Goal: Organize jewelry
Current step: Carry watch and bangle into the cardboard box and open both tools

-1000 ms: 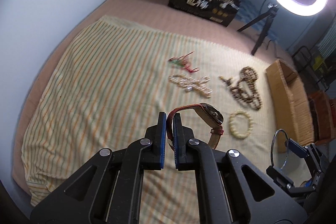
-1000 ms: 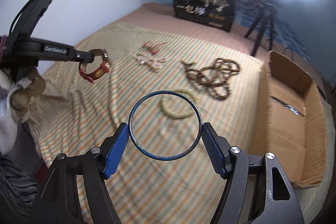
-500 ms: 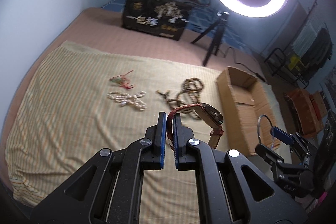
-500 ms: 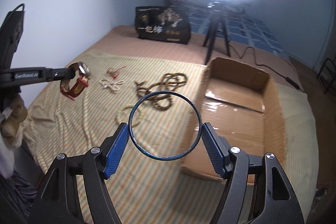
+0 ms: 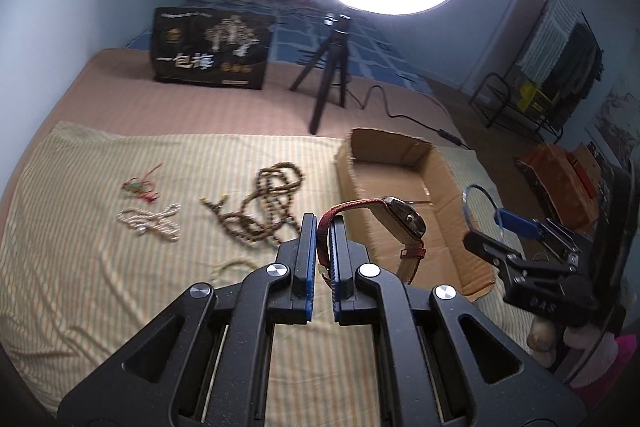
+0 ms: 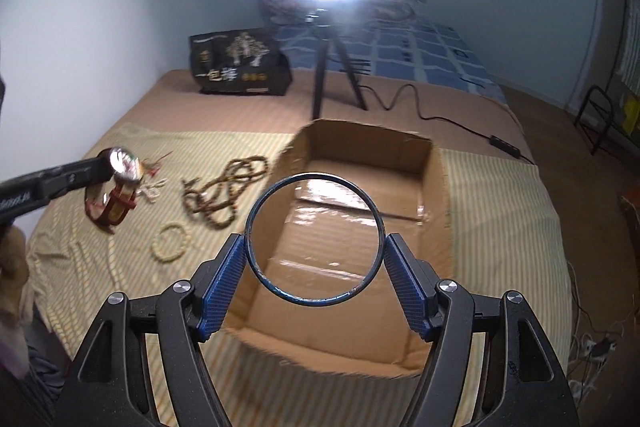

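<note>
Your right gripper [image 6: 314, 263] pinches a dark bangle [image 6: 314, 239] across its width above the cardboard box [image 6: 436, 187], while your left gripper [image 5: 325, 255], clamped tight, carries a red-strapped watch [image 5: 394, 223] by its band near the box's rim. Both pieces look ready for deposit. Next, you lower each into the box and spread the fingers; beads [image 5: 260, 211] remain on the striped cloth [image 5: 80, 267].

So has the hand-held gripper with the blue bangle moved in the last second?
Yes. The right hand-held gripper, shut on the bangle, has swung from over the striped cloth to above the open cardboard box.
</note>
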A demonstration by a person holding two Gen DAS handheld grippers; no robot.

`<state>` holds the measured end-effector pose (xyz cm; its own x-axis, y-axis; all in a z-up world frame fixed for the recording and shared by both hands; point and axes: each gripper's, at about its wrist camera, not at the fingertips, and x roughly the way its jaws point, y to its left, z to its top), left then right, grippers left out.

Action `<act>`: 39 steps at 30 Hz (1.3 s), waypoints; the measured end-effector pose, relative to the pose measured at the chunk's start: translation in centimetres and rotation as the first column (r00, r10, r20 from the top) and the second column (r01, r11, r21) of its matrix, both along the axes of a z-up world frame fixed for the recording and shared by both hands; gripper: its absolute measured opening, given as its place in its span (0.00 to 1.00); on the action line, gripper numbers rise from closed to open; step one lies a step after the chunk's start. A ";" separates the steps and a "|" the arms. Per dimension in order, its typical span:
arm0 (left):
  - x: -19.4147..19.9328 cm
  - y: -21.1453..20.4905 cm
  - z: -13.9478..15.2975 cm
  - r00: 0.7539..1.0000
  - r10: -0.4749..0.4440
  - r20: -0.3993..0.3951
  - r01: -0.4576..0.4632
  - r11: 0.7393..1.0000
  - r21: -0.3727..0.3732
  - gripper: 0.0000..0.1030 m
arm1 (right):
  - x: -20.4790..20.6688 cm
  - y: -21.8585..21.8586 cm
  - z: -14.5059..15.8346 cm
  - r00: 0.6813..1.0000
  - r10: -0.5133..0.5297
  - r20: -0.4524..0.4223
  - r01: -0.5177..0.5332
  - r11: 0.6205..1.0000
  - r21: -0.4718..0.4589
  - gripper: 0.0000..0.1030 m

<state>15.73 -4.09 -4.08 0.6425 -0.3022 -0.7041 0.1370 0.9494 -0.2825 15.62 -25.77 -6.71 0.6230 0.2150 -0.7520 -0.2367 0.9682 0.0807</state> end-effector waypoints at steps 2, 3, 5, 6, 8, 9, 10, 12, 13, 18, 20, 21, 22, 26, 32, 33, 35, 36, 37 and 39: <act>0.5 -1.3 -0.2 1.000 -0.018 -0.001 0.018 1.000 0.005 0.04 | 0.9 -0.9 -0.2 1.000 -0.013 -0.017 0.013 1.000 0.013 0.68; 0.6 -2.0 -0.3 1.000 -0.026 -0.001 0.026 1.000 0.008 0.04 | 1.3 -1.3 -0.4 0.999 -0.024 -0.025 0.024 1.000 0.017 0.68; 1.0 -3.3 -0.6 0.999 -0.045 -0.003 0.045 0.999 0.013 0.04 | 2.2 -1.9 -0.6 0.999 -0.031 -0.039 0.032 0.999 0.026 0.68; 1.1 -3.8 -0.7 0.999 -0.053 -0.004 0.054 0.998 0.017 0.04 | 2.8 -2.3 -0.8 0.998 -0.036 -0.047 0.038 0.999 0.029 0.68; 1.5 -5.0 -1.3 0.997 -0.071 -0.013 0.072 0.997 0.029 0.04 | 3.9 -3.0 -1.2 0.997 -0.046 -0.065 0.049 0.998 0.041 0.68; 1.6 -5.4 -1.6 0.997 -0.077 -0.019 0.078 0.997 0.031 0.04 | 4.4 -3.3 -1.4 0.996 -0.055 -0.074 0.058 0.997 0.049 0.68; 1.9 -5.9 -1.9 0.996 -0.084 -0.028 0.085 0.996 0.031 0.04 | 4.9 -3.6 -1.7 0.994 -0.066 -0.082 0.071 0.996 0.056 0.68; 2.3 -6.6 -2.5 0.995 -0.092 -0.042 0.093 0.995 0.033 0.04 | 5.7 -4.1 -2.3 0.992 -0.079 -0.098 0.086 0.994 0.069 0.68; 2.4 -6.9 -2.7 0.994 -0.095 -0.048 0.097 0.995 0.035 0.04 | 6.1 -4.1 -2.5 0.991 -0.083 -0.104 0.091 0.994 0.069 0.68; 3.0 -7.9 -3.8 0.992 -0.103 -0.074 0.105 0.994 0.027 0.04 | 7.3 -3.6 -3.8 0.989 -0.069 -0.131 0.075 0.996 0.048 0.68; 3.3 -8.3 -4.2 0.991 -0.109 -0.083 0.111 0.993 0.026 0.04 | 7.7 -3.5 -4.1 0.988 -0.073 -0.139 0.081 0.995 0.050 0.68; 3.4 -8.5 -4.4 0.990 -0.113 -0.086 0.115 0.993 0.027 0.04 | 7.9 -3.5 -4.2 0.987 -0.077 -0.142 0.085 0.995 0.051 0.68; 3.4 -8.6 -4.6 0.989 -0.115 -0.089 0.117 0.993 0.027 0.04 | 8.1 -3.5 -4.3 0.986 -0.080 -0.144 0.089 0.995 0.051 0.68; 3.7 -9.0 -5.1 0.985 -0.132 -0.108 0.135 0.991 0.024 0.10 | 8.8 -3.6 -4.6 0.982 -0.109 -0.153 0.116 0.992 0.038 0.69; 3.5 -8.8 -4.8 0.986 -0.137 -0.095 0.140 0.990 0.027 0.11 | 8.9 -3.7 -4.7 0.980 -0.123 -0.159 0.131 0.991 0.037 0.71; 3.5 -8.7 -4.7 0.987 -0.134 -0.094 0.137 0.990 0.025 0.11 | 8.9 -3.7 -4.7 0.979 -0.126 -0.157 0.134 0.990 0.037 0.71; 3.3 -8.4 -4.5 0.988 -0.128 -0.091 0.131 0.991 0.028 0.11 | 8.7 -3.8 -4.5 0.979 -0.134 -0.151 0.141 0.989 0.039 0.71; 3.3 -8.3 -4.5 0.988 -0.125 -0.089 0.128 0.991 0.029 0.11 | 8.6 -3.9 -4.3 0.979 -0.139 -0.146 0.147 0.988 0.040 0.71; 3.2 -8.1 -4.4 0.989 -0.123 -0.088 0.126 0.992 0.031 0.11 | 8.5 -3.9 -4.2 0.980 -0.143 -0.141 0.150 0.988 0.042 0.71; 2.9 -7.7 -4.3 0.989 -0.118 -0.083 0.122 0.992 0.034 0.11 | 8.3 -3.9 -3.8 0.980 -0.148 -0.131 0.155 0.987 0.045 0.71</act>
